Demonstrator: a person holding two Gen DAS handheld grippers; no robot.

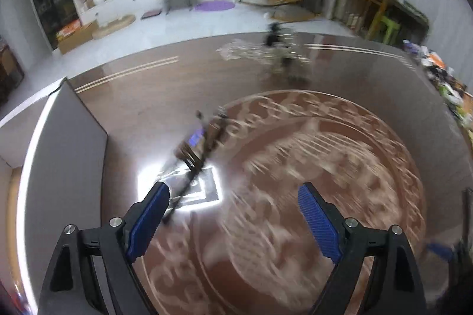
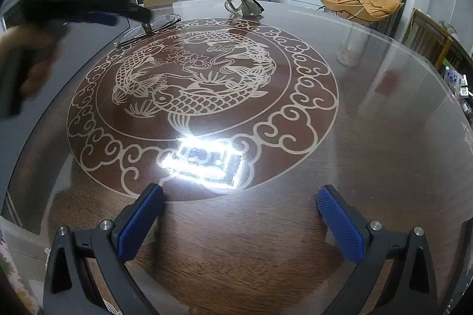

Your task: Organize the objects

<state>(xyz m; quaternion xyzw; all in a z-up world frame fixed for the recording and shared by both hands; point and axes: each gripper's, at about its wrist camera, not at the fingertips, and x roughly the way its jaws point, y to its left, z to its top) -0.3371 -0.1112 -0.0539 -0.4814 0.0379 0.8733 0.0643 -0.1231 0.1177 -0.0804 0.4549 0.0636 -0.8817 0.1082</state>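
Note:
A pair of clear-lensed glasses (image 2: 149,29) lies on the round dark wood table (image 2: 369,114) at its far left; in the blurred left wrist view the glasses (image 1: 198,146) lie just ahead of my left fingertips. A silver glitter bow hair clip (image 2: 244,0) stands at the table's far edge; it also shows blurred in the left wrist view (image 1: 280,54). My left gripper (image 1: 233,196) is open and empty; it also shows in the right wrist view (image 2: 88,7) just above the glasses. My right gripper (image 2: 241,195) is open and empty above the near side of the table.
A grey panel (image 1: 62,137) stands at the table's left side. Cluttered small items (image 1: 443,78) lie along the right edge. A bright lamp reflection (image 2: 204,161) sits on the table. Beyond it are a TV, plants and an orange chair (image 2: 357,3).

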